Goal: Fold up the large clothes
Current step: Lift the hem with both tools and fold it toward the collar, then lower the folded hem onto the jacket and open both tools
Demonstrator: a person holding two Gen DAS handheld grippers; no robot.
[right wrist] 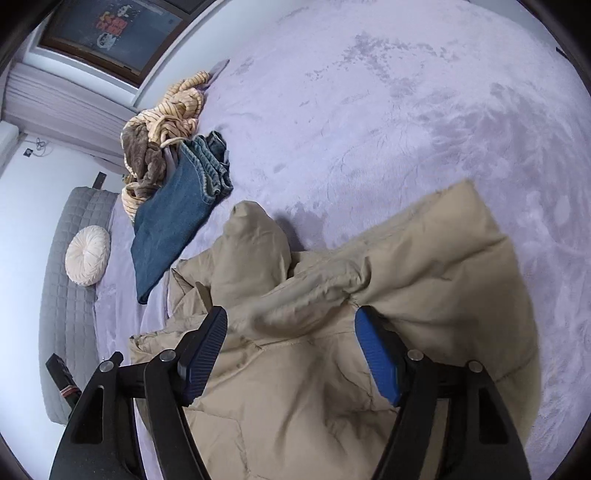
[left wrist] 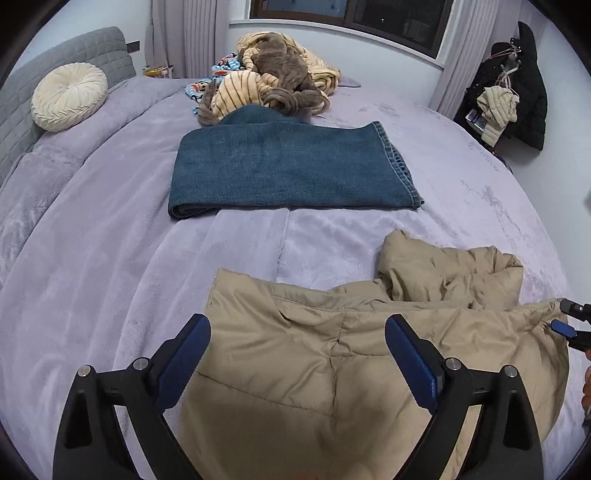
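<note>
Step in hand: laying out the tan quilted puffer jacket point(left wrist: 295, 354) on the lilac plush bed point(left wrist: 110, 258). Left gripper point(left wrist: 297, 360) and right gripper point(right wrist: 291, 354) fingers are spread, gripping nothing, with the jacket lying between and beyond them. Next: pinch an edge and fold it inward.

Even, soft indoor light, dark window pane point(left wrist: 351, 11), faint shadows only. Heavy fisheye bending, black corner vignette. Mostly sharp; puffy tan quilted jacket point(right wrist: 424, 258) slightly motion-blurred in right view.

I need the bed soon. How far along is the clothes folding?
Done: the jeans lie folded on the bed. In hand: the tan jacket, lying rumpled under the open left gripper and right gripper. Left: the striped pile by the window.
</note>
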